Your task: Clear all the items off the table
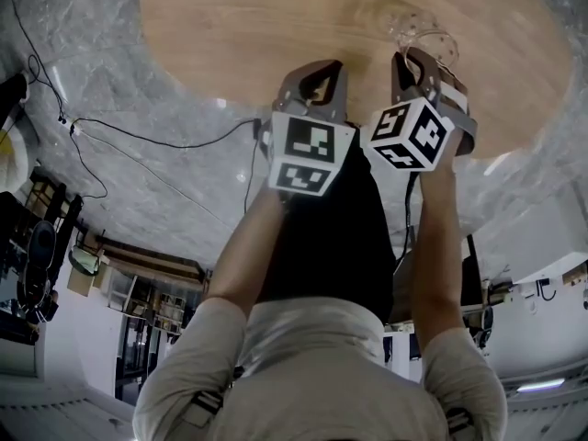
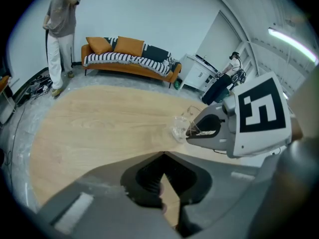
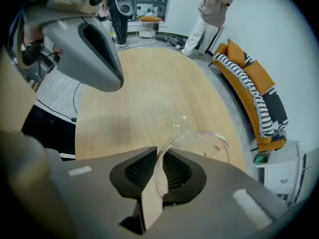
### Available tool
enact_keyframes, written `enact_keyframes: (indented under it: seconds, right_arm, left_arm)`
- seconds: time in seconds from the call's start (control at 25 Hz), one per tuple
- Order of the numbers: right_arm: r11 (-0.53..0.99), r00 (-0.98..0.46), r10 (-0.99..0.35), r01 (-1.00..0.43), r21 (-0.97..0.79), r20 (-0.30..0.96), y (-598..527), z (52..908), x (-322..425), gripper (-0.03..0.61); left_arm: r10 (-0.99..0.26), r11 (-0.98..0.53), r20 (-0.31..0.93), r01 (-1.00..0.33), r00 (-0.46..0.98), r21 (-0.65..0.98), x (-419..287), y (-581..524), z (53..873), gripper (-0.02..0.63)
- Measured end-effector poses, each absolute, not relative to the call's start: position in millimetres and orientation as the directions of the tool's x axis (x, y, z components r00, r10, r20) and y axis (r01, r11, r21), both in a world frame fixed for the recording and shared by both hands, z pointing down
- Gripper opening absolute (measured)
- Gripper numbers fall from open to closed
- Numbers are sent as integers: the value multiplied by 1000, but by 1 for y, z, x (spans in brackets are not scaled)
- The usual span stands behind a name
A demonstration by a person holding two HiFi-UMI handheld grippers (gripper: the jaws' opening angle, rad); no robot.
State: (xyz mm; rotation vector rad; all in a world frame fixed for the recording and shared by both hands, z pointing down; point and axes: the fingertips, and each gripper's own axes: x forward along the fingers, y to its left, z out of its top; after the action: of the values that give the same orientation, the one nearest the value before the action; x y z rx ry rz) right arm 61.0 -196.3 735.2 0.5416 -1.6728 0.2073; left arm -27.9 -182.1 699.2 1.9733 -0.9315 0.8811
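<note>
A clear glass cup (image 3: 199, 144) is tilted just above the oval wooden table (image 1: 276, 26), and my right gripper (image 3: 158, 156) is shut on its rim. The head view shows the cup (image 1: 424, 37) past the right gripper (image 1: 413, 67), over the table's near right part. From the left gripper view, the cup (image 2: 179, 127) hangs at the right gripper's (image 2: 192, 131) tips. My left gripper (image 2: 164, 156) is shut with nothing in it, held over the table's near edge beside the right one, also seen in the head view (image 1: 312, 85). No other item shows on the tabletop.
An orange sofa (image 2: 129, 56) with a striped blanket stands beyond the table's far side. A person (image 2: 60, 29) stands near its left end. Black cables (image 1: 138, 136) run over the marble floor by the table's near edge. A white cabinet (image 2: 197, 73) stands at the far right.
</note>
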Motion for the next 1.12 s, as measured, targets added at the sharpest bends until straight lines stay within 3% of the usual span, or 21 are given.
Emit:
enact_keyframes:
  seconds: [0.64, 1.12]
  right_arm:
    - [818, -195, -403, -515, 257, 894, -199, 663, 56, 44]
    - [733, -302, -518, -640, 233, 801, -204, 548, 35, 44]
  left_arm:
    - [-371, -482, 790, -828, 488, 285, -10, -181, 652, 20]
    - [-479, -472, 744, -851, 466, 230, -16, -194, 534, 20]
